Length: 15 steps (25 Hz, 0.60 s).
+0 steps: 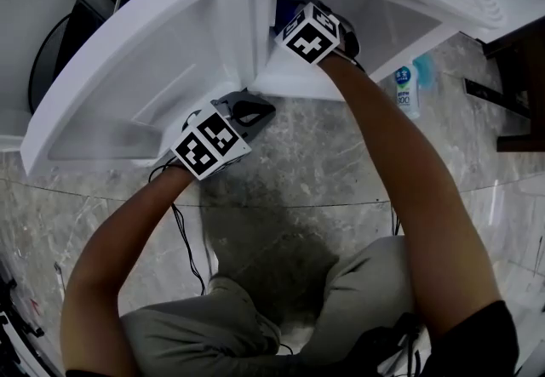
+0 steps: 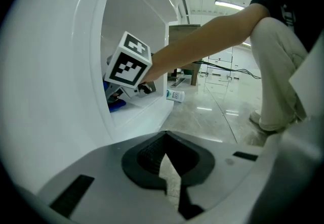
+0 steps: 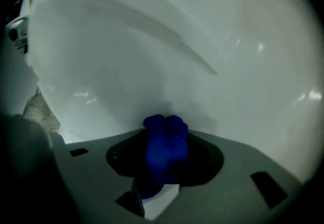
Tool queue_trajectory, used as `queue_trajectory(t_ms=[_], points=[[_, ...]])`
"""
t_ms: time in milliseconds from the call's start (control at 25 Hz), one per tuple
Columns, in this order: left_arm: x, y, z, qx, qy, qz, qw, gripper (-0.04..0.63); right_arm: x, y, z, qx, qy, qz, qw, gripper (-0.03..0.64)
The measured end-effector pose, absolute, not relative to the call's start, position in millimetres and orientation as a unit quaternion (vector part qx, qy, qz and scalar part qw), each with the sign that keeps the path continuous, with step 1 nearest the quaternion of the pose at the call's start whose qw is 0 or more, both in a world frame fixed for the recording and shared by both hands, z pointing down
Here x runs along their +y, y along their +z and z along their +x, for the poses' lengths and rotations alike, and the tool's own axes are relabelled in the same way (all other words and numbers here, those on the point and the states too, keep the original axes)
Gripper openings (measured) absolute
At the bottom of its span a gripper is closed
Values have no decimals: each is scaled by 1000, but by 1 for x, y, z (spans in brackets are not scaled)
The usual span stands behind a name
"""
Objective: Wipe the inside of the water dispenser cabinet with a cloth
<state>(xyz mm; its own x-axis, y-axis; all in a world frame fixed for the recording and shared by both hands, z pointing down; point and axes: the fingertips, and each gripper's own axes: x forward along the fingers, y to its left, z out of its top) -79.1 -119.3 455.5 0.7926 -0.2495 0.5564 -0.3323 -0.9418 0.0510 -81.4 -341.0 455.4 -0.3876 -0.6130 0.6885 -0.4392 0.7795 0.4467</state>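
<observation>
Right hand-held gripper clamps 1 blue cloth inside 1 cabinet; left hand-held gripper closed, empty.

The floor is glossy grey marble. A ceiling light glows, and dark furniture stands at the floor's right edge.
</observation>
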Motion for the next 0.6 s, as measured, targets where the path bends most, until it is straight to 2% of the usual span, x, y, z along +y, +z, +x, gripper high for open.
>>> queue_trajectory(t_ms=[240,600], points=[[-105,460,-87,-148,301,939,70,5,-342,454,-81,-822,-75,332,457,158],[-111,454,-60,-136,308,941,47,5,-255,457,-86,-867,-68,164,465,158]])
